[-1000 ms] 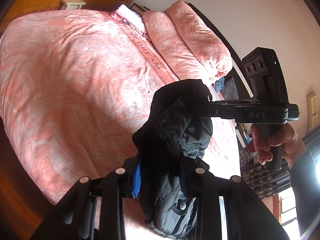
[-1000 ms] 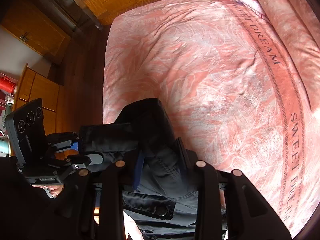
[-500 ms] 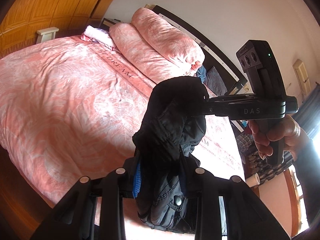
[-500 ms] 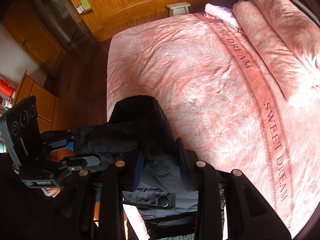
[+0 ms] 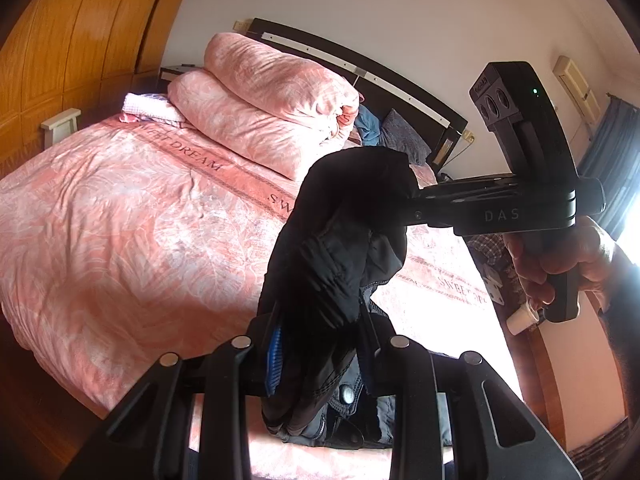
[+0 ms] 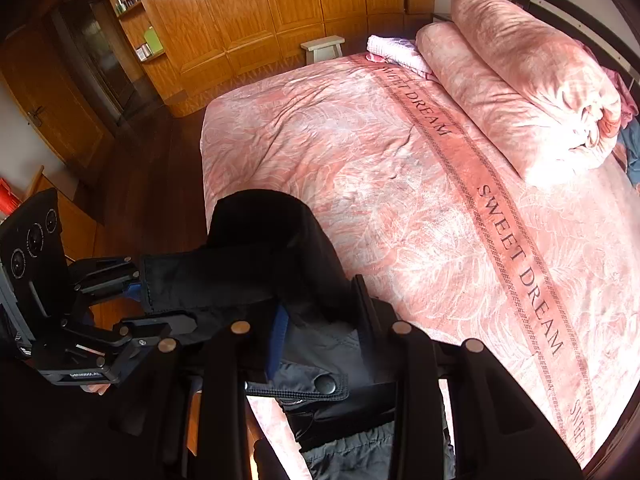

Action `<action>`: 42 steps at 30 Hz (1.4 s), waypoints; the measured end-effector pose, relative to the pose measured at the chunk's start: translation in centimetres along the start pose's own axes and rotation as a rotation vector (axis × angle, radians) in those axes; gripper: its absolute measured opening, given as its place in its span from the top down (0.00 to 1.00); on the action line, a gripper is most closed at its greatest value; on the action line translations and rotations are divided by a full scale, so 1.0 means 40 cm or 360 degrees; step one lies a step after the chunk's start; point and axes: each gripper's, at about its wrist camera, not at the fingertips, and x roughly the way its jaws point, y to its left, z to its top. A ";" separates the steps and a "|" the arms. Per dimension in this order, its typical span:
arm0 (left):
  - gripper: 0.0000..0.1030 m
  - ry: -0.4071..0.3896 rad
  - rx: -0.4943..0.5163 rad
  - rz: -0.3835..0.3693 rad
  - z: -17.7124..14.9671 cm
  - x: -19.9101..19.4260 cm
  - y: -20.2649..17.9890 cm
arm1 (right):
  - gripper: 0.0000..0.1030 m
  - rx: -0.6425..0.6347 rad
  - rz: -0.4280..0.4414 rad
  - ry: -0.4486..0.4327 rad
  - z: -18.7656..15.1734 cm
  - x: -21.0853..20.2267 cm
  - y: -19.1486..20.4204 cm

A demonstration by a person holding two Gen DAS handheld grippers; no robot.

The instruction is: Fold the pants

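Both tongs clamped on the black pants [image 5: 332, 264]: left gripper [image 5: 320, 344], right gripper [image 6: 320, 320], garment bunched in the air above the pink bedspread [image 6: 400, 184]. Looks like the pre-fold step; next move likely calls for spreading the grippers apart and laying the pants flat.

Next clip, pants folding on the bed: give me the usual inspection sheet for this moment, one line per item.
Surface: bed with pink cover, lettered band reading SWEET DREAM; rumpled, bare in the middle.
Job's things: pants, dark, bunched, held in the air above the bed's near edge between both grippers; snap button shows at the waistband.
Clutter: rolled quilt at the head; folded pink cloth beside it; blue and grey items by the headboard.
Grippers: left gripper shut on pants; right gripper shut on pants; jaws of each pinch fabric.
Cables: nothing seen.
Surroundings: wooden wardrobes, small stool, dark wood floor, blue curtain.
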 end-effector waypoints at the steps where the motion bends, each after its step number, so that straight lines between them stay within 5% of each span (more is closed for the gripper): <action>1: 0.71 0.0001 0.0021 0.0004 -0.001 -0.002 -0.015 | 0.71 0.0008 -0.0012 -0.0013 -0.010 -0.011 0.000; 12: 0.71 0.0015 0.0199 -0.0010 -0.016 -0.007 -0.162 | 0.71 0.0152 -0.0103 -0.0129 -0.128 -0.113 -0.032; 42: 0.71 0.0112 0.0545 -0.0139 -0.099 0.056 -0.426 | 0.71 0.0322 -0.0344 -0.0166 -0.374 -0.226 -0.108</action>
